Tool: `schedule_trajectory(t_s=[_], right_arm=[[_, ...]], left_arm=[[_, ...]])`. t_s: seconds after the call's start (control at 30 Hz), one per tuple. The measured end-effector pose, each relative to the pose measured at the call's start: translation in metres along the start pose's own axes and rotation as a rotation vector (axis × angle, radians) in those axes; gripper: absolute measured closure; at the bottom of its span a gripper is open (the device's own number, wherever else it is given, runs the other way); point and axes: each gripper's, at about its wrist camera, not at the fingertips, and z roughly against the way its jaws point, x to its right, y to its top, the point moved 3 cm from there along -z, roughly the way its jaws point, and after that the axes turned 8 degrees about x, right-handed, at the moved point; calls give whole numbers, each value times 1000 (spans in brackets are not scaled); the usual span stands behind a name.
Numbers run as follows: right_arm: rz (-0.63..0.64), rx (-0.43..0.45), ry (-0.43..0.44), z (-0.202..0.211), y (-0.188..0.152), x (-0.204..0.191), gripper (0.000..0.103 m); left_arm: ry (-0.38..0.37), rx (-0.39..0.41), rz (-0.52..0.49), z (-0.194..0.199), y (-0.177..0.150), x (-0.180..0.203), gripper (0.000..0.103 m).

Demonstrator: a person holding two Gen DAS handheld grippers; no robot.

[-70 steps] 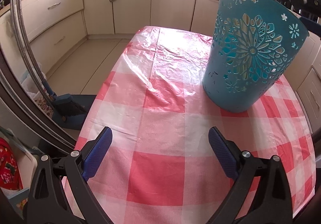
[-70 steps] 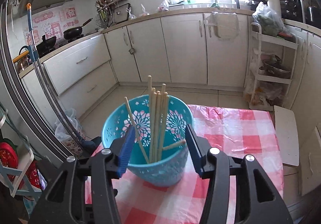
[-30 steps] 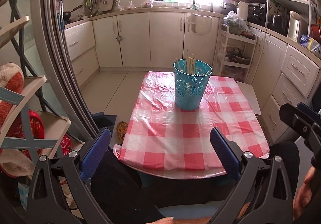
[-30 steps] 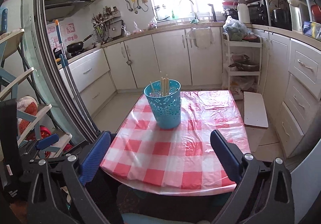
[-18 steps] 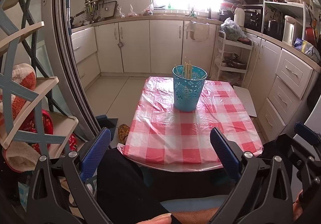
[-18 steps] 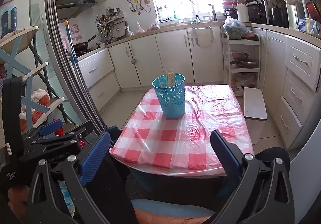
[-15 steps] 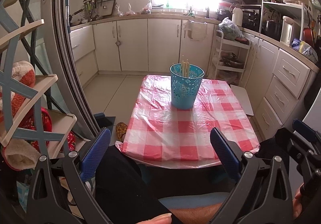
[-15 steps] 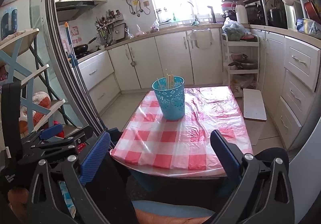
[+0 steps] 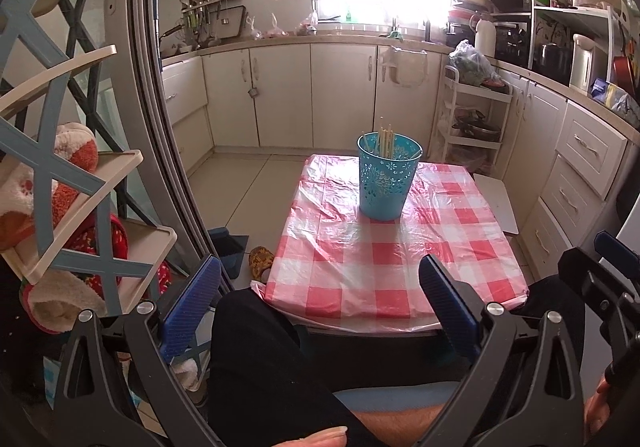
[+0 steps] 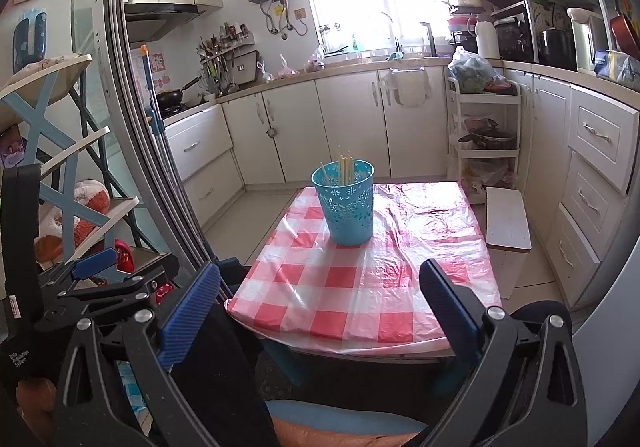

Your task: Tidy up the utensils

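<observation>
A blue perforated basket (image 9: 386, 181) stands upright at the far end of the table with the red-and-white checked cloth (image 9: 396, 259). Several wooden chopsticks (image 9: 385, 141) stand in it. The basket (image 10: 346, 207) and chopsticks (image 10: 345, 167) also show in the right wrist view. My left gripper (image 9: 320, 295) is open and empty, held back from the table's near edge above the person's lap. My right gripper (image 10: 320, 297) is open and empty, also back from the table (image 10: 360, 287).
A shelf rack (image 9: 72, 183) with plush items stands at the left by a sliding door frame (image 9: 168, 127). White kitchen cabinets (image 9: 312, 95) line the back and right. A white board (image 10: 507, 219) leans by the table's right side. A white trolley (image 9: 472, 119) stands behind.
Both grippers have drawn far back from the basket and table, from right at the basket to behind the table's near edge. Both stay open. The chopsticks stay in the basket.
</observation>
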Motion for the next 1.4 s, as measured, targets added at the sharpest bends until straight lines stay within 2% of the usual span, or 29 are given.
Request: schedule_trajectory(t_s=[1.4], right_arm=[[17,-8,4,5,-1,-6,7]], left_arm=[[21,42,7,14,-2,-5,8]])
